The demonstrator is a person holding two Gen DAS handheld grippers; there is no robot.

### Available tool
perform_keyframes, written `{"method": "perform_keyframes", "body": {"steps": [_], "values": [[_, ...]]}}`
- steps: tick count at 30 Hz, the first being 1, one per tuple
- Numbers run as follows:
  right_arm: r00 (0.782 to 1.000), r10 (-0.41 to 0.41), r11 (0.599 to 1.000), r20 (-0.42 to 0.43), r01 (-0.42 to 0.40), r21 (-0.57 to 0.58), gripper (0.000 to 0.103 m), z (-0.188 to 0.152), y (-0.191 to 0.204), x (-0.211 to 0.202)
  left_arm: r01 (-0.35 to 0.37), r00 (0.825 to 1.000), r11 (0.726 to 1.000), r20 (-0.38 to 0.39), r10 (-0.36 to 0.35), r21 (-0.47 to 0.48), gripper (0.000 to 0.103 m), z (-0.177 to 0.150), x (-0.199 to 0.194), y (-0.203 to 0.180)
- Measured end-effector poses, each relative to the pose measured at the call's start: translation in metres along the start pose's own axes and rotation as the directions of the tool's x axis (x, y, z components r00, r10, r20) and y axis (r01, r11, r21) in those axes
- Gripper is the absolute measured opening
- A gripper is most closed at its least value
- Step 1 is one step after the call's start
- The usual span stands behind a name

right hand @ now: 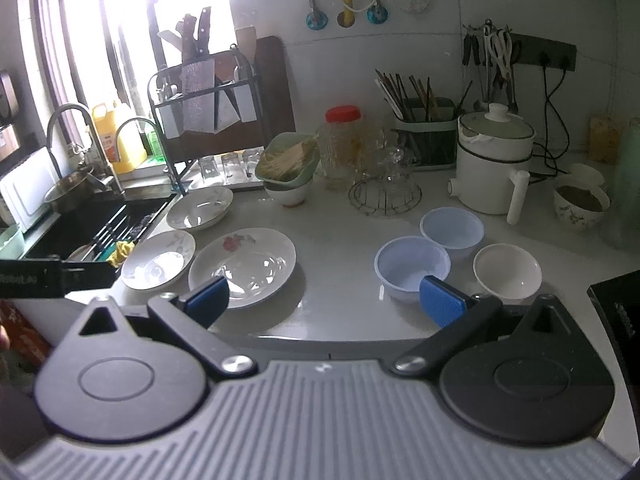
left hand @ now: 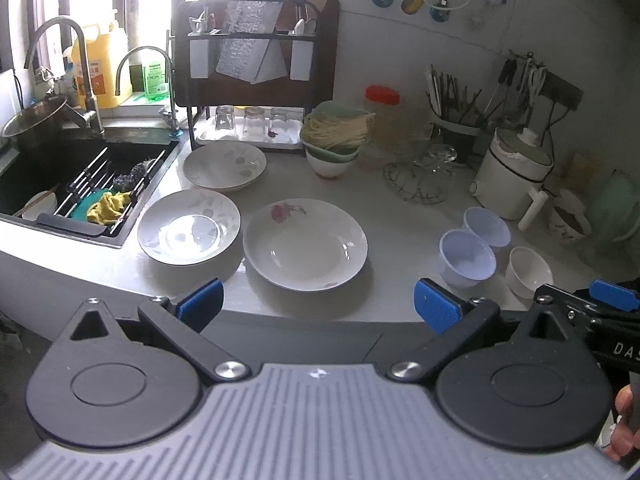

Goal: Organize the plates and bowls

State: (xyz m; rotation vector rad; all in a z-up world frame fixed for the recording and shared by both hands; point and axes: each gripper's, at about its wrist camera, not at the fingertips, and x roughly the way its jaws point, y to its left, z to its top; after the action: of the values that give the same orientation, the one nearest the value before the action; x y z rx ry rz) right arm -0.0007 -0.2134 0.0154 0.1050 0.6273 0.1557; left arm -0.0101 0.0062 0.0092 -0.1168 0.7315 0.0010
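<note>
Plates (left hand: 305, 245) and bowls (right hand: 412, 267) sit apart on the surface (right hand: 344, 236); they look hard, slippery, breakable, so grab their rims; your left gripper (left hand: 318, 304) and right gripper (right hand: 326, 296) fingers are spread, holding nothing

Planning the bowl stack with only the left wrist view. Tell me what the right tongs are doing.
Observer: The right tongs are open and empty, short of the nearer pale blue plastic bowl.
Operator: Report what lies right of the small white ceramic bowl.
Observer: A black flat-topped object shows at the picture's right edge, past that bowl. I cannot tell what it is.
Operator: Check left of the black sink.
Observer: A pale green container stands there, in front of a white board.
</note>
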Motion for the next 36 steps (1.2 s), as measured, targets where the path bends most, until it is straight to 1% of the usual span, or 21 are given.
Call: {"method": "perform_keyframes", "body": {"steps": [5,10,17,23,28,36], "values": [[1.000,-0.004,1.000,0.001,0.004,0.008,0.103,-0.002,-0.003,0.000,-0.012,1.000,1.000,-0.005,0.012,0.004,0.103,0.000,0.002,-0.002],[1.000,-0.017,0.999,-0.007,0.017,0.041,0.103,-0.003,-0.006,0.003,-0.022,1.000,1.000,0.001,0.022,0.013,0.103,0.001,0.001,0.000],[1.000,0.000,0.999,0.007,0.000,0.038,0.103,-0.006,-0.005,0.004,-0.029,1.000,0.999,0.006,0.029,0.031,0.103,0.001,0.004,-0.003],[1.000,-0.008,0.999,0.023,0.007,0.032,0.103,-0.006,-0.007,-0.001,-0.034,0.999,0.999,0.007,0.034,0.028,0.103,-0.001,0.003,-0.004],[1.000,0.006,0.999,0.001,-0.006,0.040,0.103,-0.009,-0.006,0.001,-0.044,0.999,0.999,0.004,0.044,0.021,0.103,-0.003,0.003,-0.001],[1.000,0.001,0.999,-0.010,0.000,0.033,0.103,-0.011,-0.004,-0.001,-0.051,0.999,0.999,-0.009,0.051,0.004,0.103,-0.008,0.003,0.005]]}}
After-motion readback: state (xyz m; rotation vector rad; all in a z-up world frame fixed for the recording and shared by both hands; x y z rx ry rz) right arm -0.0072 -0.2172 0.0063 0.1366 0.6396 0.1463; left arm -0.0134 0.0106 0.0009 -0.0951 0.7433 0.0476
